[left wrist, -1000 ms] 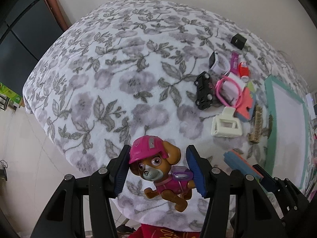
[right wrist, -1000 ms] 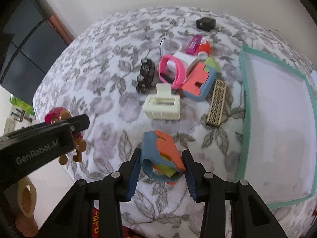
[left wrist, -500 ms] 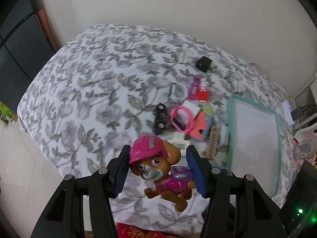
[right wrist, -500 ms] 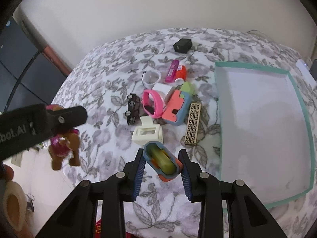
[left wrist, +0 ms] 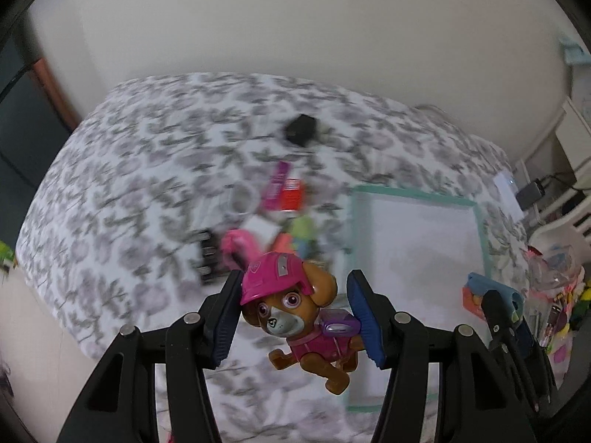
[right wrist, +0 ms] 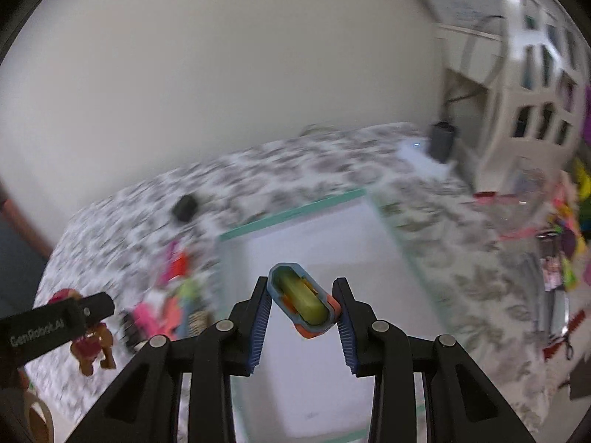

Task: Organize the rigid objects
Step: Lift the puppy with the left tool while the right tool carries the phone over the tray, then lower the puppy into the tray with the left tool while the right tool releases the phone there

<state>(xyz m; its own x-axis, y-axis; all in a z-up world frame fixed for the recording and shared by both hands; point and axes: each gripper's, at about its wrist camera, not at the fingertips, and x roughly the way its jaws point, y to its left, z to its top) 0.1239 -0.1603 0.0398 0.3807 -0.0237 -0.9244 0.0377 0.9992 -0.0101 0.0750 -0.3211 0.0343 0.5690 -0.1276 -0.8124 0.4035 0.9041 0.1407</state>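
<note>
Both grippers now ride higher and further toward the tray end of the bed than a second ago, each with a toy lifted clear of the bedspread. Left gripper (left wrist: 293, 317) is about half open, pads clamped on the puppy figure (left wrist: 295, 313) with pink helmet, gripped across head and backpack, legs hanging free. Right gripper (right wrist: 301, 323) has just been closing, pads now pressed on the blue-orange capsule toy (right wrist: 304, 301), its yellow-green insert facing the camera, tilted between the fingers. Capsule sits in air over the white tray (right wrist: 332, 236) with teal rim, which lies on the floral bedspread (left wrist: 129, 192) toward its right end. Left gripper is over the bed's near edge, just beside the tray's left rim. Remaining pile (left wrist: 266, 221) (pink ring, red and magenta bits, black car) lies mid-bed left of the tray, blurred. Black box (left wrist: 301, 131) rests near the far edge by the wall. Clutter sits off the bed's right end.
</note>
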